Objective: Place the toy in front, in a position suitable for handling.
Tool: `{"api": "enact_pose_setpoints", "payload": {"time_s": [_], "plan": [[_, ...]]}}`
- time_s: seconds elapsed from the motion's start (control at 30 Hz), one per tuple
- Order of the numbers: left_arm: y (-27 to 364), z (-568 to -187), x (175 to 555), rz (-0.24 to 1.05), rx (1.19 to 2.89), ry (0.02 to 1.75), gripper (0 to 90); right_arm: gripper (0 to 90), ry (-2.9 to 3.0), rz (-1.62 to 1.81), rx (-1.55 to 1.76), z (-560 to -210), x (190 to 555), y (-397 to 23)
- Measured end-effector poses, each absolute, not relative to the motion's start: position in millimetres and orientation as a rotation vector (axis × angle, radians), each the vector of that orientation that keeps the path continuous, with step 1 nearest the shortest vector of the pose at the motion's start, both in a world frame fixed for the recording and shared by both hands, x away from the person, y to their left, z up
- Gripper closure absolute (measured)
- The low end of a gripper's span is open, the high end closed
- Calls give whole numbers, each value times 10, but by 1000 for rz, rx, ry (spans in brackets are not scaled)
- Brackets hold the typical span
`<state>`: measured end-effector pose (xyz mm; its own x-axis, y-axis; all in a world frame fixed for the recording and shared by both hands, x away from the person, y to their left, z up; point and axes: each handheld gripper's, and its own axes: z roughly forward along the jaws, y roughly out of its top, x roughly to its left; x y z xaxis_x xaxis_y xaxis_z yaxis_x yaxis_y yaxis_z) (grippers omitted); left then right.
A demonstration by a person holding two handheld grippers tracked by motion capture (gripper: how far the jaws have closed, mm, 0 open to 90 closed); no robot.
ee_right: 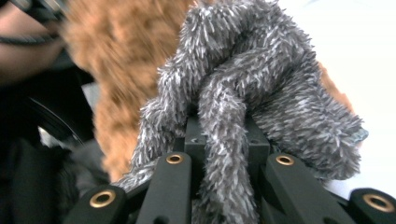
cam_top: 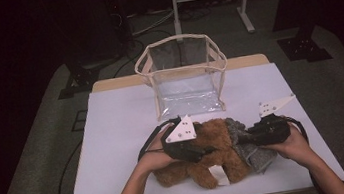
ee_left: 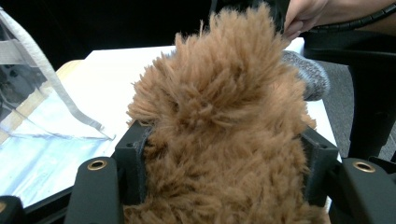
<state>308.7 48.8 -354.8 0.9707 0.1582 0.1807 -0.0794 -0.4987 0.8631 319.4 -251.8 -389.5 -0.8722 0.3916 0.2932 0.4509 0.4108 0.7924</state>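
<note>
Brown plush toy (ee_left: 224, 126) clamped in left gripper (ee_left: 224, 158)

Fluffy plush toy (cam_top: 218, 154): warm brown
Fuzzy cloth (cam_top: 255, 154): mottled grey
Clear plastic bag (cam_top: 184, 72): cream trim
Counter (cam_top: 123, 128): plain white

- A brown plush toy (cam_top: 213, 157) lies on the white surface (cam_top: 123, 128), near its front edge
- The left hand-held gripper (cam_top: 202, 151) presses into the toy's brown fur from the left
- The right hand-held gripper (cam_top: 244, 140) is clamped on the grey fuzzy cloth (cam_top: 259, 158) at the toy's right side
- A clear bag with cream trim (cam_top: 183, 73) stands open at the far edge, well apart from the toy
- Both forearms enter from the bottom
</note>
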Motion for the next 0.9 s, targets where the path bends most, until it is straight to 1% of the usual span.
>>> {"api": "enact_pose_setpoints", "payload": {"time_s": [0.1,0.33,0.5,0.6,0.7,0.8,0.9], "plan": [[452,-3539,3088,287,2093,40,351,764,-2627,-1419,-839,-3968,3182,-2647],[314,-3530,3134,278,2158,19,329,759,-2667,-1333,-1036,-4068,3147,-3103],[272,-3513,3153,263,2186,15,280,738,-2678,-1260,-1147,-4199,3164,-3334],[300,-3486,3152,250,2199,14,234,682,-2657,-1226,-1184,-4312,3193,-3392],[356,-3449,3140,230,2193,9,193,572,-2660,-1231,-1196,-4342,3208,-3399],[418,-3413,3122,235,2202,15,166,523,-2666,-1265,-1193,-4282,3215,-3402],[506,-3358,3098,234,2176,20,144,484,-2668,-1292,-1180,-4203,3218,-3396]]}}
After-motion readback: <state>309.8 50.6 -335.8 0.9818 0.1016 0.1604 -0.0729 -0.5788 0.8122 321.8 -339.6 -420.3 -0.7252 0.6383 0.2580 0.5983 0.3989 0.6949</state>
